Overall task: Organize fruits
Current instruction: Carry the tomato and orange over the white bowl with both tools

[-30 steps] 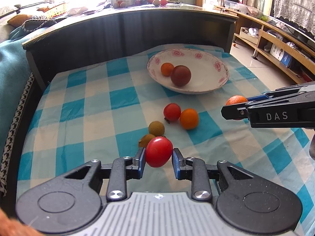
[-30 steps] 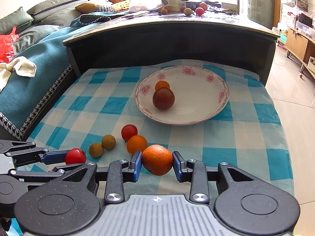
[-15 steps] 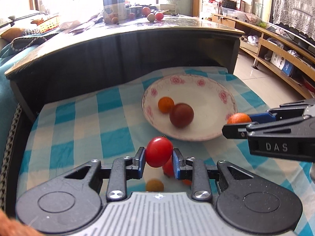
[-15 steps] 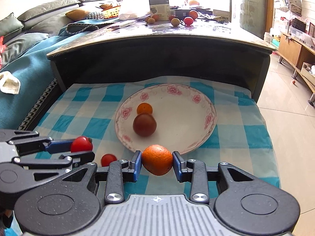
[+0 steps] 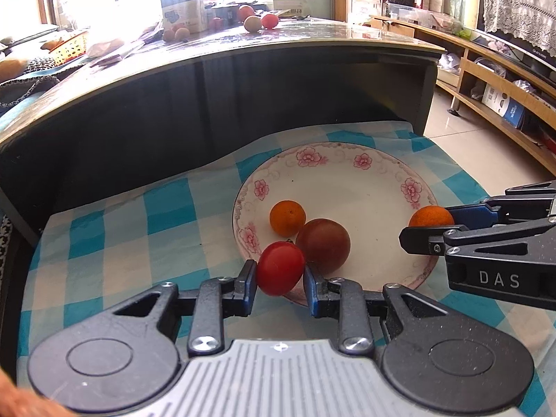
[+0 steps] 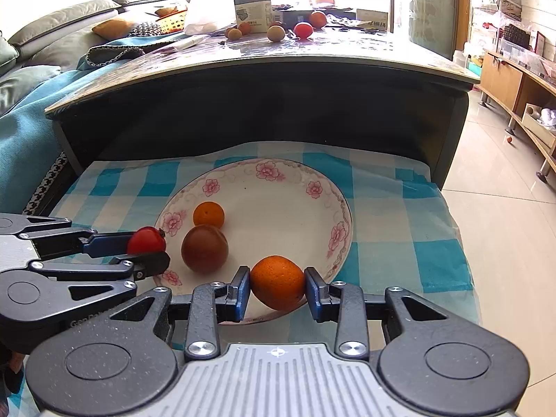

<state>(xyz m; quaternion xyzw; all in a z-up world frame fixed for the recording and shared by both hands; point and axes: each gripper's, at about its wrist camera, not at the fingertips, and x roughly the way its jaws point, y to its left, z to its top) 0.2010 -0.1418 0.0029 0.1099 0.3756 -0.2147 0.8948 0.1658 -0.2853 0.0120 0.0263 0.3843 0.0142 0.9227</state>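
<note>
My left gripper (image 5: 280, 274) is shut on a red tomato (image 5: 280, 267) and holds it over the near left rim of the white flowered plate (image 5: 347, 180). My right gripper (image 6: 277, 288) is shut on an orange (image 6: 277, 282) over the plate's near rim (image 6: 305, 173). In the plate lie a small orange (image 5: 287, 217) and a dark brown-red fruit (image 5: 323, 245); both show in the right wrist view too, the small orange (image 6: 208, 214) and the dark fruit (image 6: 204, 248). The right gripper with its orange (image 5: 431, 216) shows at the right of the left wrist view, the left gripper with the tomato (image 6: 146, 240) at the left of the right wrist view.
The plate stands on a blue and white checked cloth (image 5: 121, 243). Behind it rises a dark table front (image 5: 243, 104) under a glossy top (image 6: 347, 52) with more fruit and a box. A teal sofa (image 6: 21, 132) is at the left, tiled floor (image 6: 504, 208) at the right.
Both grippers have moved forward with their fruit, from over the cloth to over the plate's near rim. The loose fruits on the cloth have passed out of view.
</note>
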